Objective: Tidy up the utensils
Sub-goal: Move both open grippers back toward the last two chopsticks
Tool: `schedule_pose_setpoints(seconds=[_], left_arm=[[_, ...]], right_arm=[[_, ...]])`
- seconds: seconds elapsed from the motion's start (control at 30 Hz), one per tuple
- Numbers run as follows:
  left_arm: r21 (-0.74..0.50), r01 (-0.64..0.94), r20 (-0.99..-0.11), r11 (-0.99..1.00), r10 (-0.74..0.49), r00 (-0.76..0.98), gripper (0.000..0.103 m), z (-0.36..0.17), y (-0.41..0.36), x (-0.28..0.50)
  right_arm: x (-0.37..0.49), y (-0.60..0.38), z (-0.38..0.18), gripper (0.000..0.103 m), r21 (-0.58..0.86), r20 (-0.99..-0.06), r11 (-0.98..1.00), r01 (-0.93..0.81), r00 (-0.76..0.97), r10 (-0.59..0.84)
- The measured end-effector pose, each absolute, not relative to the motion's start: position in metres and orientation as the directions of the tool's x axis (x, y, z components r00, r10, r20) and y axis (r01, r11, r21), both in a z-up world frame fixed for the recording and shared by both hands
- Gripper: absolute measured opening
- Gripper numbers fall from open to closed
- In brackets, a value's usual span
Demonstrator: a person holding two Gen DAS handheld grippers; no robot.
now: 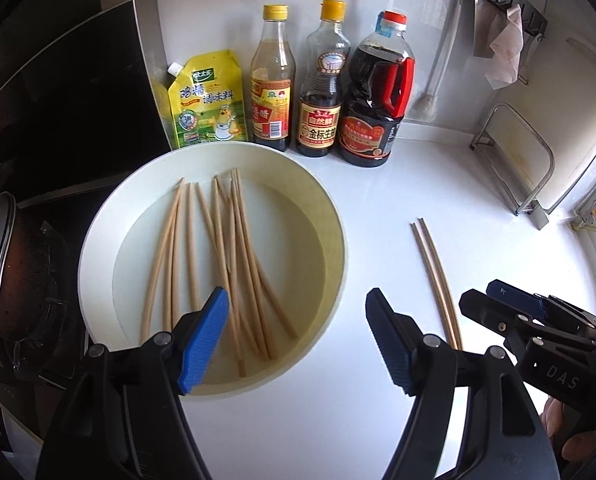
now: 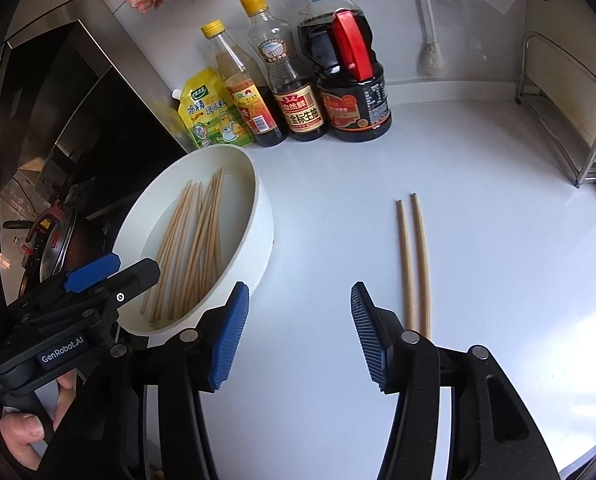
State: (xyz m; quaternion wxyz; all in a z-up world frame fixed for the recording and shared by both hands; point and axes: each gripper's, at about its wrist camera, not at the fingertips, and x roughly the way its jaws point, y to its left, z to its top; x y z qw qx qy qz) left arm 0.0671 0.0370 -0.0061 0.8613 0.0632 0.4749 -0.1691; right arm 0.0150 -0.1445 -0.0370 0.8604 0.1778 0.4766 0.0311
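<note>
White table (image 2: 478, 220) with a round white basin (image 1: 334, 216) holding a loose bundle of wooden chopsticks (image 1: 234, 264). One pair of chopsticks (image 2: 414, 264) lies side by side on the bare table, right of the basin and apart from it. The left hand-held gripper (image 1: 296, 340) hangs over the basin's right rim, jaws wide, nothing between them. The right hand-held gripper (image 2: 294, 336) stands between basin and pair, jaws apart and empty. Behind the basin: a yellow seasoning pouch (image 1: 208, 100) and three sauce bottles (image 1: 322, 92) in a row.
</note>
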Motion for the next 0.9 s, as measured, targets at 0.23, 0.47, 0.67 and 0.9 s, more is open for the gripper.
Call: schedule_pose_setpoints(seconds=[0.23,0.47,0.67,0.9], left_arm=[[-0.063,0.363,-0.840,0.930,-0.246,0.483,0.070,-0.007,0.021,0.060],[-0.072,0.371,-0.833,0.926,-0.260,0.489,0.071,-0.006,0.005,0.052],[-0.080,0.373,-0.833,0.924,-0.268,0.484,0.071,-0.011,-0.006,0.047],[-0.080,0.364,-0.840,0.928,-0.259,0.477,0.071,-0.019,-0.016,0.042]], right_arm=[[0.006,-0.165,-0.041,0.052,0.316,-0.815,0.938,0.139,0.547,0.193],[0.000,-0.183,-0.050,0.053,0.298,-0.827,0.943,0.151,0.534,0.176],[-0.004,-0.197,-0.058,0.054,0.281,-0.837,0.946,0.162,0.523,0.159],[-0.004,-0.215,-0.066,0.054,0.276,-0.843,0.945,0.176,0.517,0.149]])
